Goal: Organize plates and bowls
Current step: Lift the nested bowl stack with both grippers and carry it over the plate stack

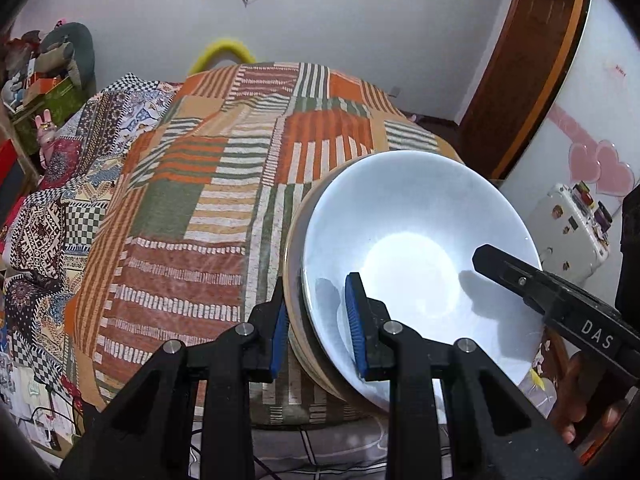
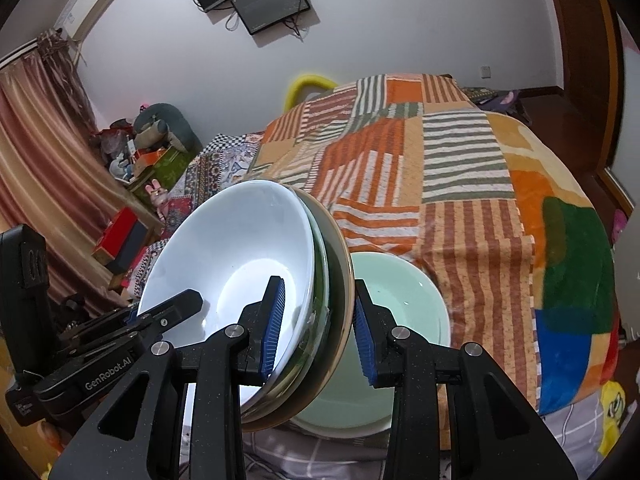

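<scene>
A stack of nested dishes is held tilted in the air between both grippers. On top is a white bowl [image 1: 416,256] [image 2: 240,248], with a darker dish and a tan-rimmed plate [image 2: 340,280] under it. My left gripper [image 1: 318,328] is shut on the stack's rim, one blue pad inside the white bowl, one outside. My right gripper [image 2: 318,332] is shut on the opposite rim in the same way, and shows in the left wrist view [image 1: 520,276]. A pale green bowl [image 2: 400,312] sits on the table below the stack.
The round table wears a striped patchwork cloth [image 1: 224,200] [image 2: 460,200]. A cluttered shelf [image 1: 36,92] and curtain [image 2: 36,184] stand at the left. A wooden door frame [image 1: 528,60] and a white case [image 1: 572,224] are at the right.
</scene>
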`<state>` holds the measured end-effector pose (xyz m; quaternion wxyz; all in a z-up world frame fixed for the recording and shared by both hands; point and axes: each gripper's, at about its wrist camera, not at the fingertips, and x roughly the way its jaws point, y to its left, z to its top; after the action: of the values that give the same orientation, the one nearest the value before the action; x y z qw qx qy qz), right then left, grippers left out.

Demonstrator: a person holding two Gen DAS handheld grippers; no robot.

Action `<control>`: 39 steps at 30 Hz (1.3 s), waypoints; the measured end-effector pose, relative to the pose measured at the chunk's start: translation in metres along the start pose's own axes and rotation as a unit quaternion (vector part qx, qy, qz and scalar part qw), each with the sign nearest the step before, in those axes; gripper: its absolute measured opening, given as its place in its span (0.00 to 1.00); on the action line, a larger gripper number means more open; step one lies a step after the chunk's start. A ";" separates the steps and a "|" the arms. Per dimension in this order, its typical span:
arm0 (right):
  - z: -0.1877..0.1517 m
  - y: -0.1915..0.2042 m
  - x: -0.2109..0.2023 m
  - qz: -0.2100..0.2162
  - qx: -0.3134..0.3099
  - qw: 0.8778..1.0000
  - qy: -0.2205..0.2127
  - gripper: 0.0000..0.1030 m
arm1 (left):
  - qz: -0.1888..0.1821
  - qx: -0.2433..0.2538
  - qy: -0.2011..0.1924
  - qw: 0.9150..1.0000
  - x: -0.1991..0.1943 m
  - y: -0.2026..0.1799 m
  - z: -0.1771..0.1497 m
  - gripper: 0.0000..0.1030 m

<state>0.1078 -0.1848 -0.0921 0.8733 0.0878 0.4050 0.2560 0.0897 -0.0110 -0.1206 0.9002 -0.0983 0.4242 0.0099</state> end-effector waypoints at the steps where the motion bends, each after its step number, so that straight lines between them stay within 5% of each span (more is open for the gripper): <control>1: -0.001 -0.003 0.001 -0.001 0.002 1.000 0.002 0.30 | 0.001 0.001 0.004 1.000 0.003 -0.001 0.000 0.26; 39: -0.016 -0.045 0.044 -0.014 0.050 0.995 0.081 0.30 | 0.006 0.010 0.099 0.995 0.083 -0.001 -0.011 0.26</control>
<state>0.1367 -0.2016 -0.1479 0.8357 0.1043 0.4879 0.2298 0.1342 -0.0198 -0.1910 0.8546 -0.0873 0.5118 0.0010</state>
